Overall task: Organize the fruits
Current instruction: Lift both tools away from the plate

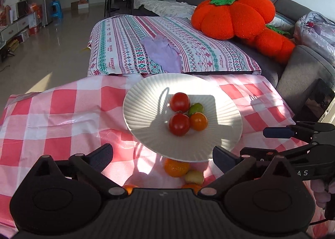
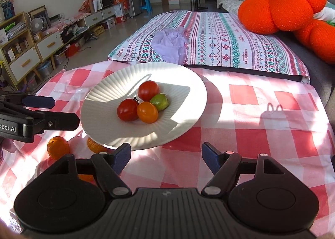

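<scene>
Left wrist view shows the white plate (image 1: 146, 100) sitting tilted on the checked cloth (image 1: 62, 113), resting on an orange (image 1: 175, 167). It could tip, and the four little fruits would roll off. On the plate are two red tomatoes (image 1: 179, 102), an orange tomato (image 1: 198, 121) and a green one (image 1: 196, 108). More oranges and a pale fruit (image 1: 194, 176) lie on the cloth just beside it. Left gripper (image 1: 163, 156) and right gripper (image 2: 166, 156) both have their fingers spread apart, holding nothing.

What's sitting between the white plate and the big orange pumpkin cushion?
Past the white plate, the patterned striped cushion fills that stretch, a crumpled lilac glove lying on it; the pumpkin cushion rests at its far right corner. Both wrist views show it.
</scene>
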Demonstrator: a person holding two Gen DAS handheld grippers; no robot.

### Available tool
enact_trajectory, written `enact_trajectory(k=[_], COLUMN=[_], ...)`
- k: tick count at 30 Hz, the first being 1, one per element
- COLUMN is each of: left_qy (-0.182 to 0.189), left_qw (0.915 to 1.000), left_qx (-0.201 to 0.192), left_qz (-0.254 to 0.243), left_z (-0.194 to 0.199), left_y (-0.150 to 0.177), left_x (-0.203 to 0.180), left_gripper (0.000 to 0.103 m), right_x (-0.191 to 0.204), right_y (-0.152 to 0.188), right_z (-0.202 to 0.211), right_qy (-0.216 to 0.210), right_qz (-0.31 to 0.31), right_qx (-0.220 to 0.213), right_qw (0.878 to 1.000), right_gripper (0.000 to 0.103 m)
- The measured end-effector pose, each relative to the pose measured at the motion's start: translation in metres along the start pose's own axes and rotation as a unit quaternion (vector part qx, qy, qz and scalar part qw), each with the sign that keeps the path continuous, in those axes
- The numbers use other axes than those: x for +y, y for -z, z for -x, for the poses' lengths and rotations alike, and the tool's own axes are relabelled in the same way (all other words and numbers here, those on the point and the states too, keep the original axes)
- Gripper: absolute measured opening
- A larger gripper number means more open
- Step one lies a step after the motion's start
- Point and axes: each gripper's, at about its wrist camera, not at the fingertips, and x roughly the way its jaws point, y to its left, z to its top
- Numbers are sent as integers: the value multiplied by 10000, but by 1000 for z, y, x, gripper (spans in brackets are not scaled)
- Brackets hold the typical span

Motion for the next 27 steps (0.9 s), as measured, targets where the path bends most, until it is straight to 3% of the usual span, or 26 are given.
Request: enact_trajectory(k=[6, 11, 19, 27], left_qy=[-309, -406, -526, -578], left_qw=[9992, 9986, 9984, 9980], left_qx=[259, 339, 56, 112], left_qz=[-40, 51, 198, 223], left_z=[14, 23, 30, 21], left_y=[20, 42, 66, 83], left_x=[-9, -9, 3, 14], left_gripper=[99, 99, 99, 99], right_x=[3, 6, 15, 27], right_y=[7, 10, 21, 36], right_z=[13, 13, 19, 17], right_qy=[-28, 31, -7, -109], right_qz=[127, 186, 399, 632], right_qx=[-102, 58, 10, -24], right_qw=[9999, 9998, 9992, 9979], right_gripper=[88, 90, 95, 99])
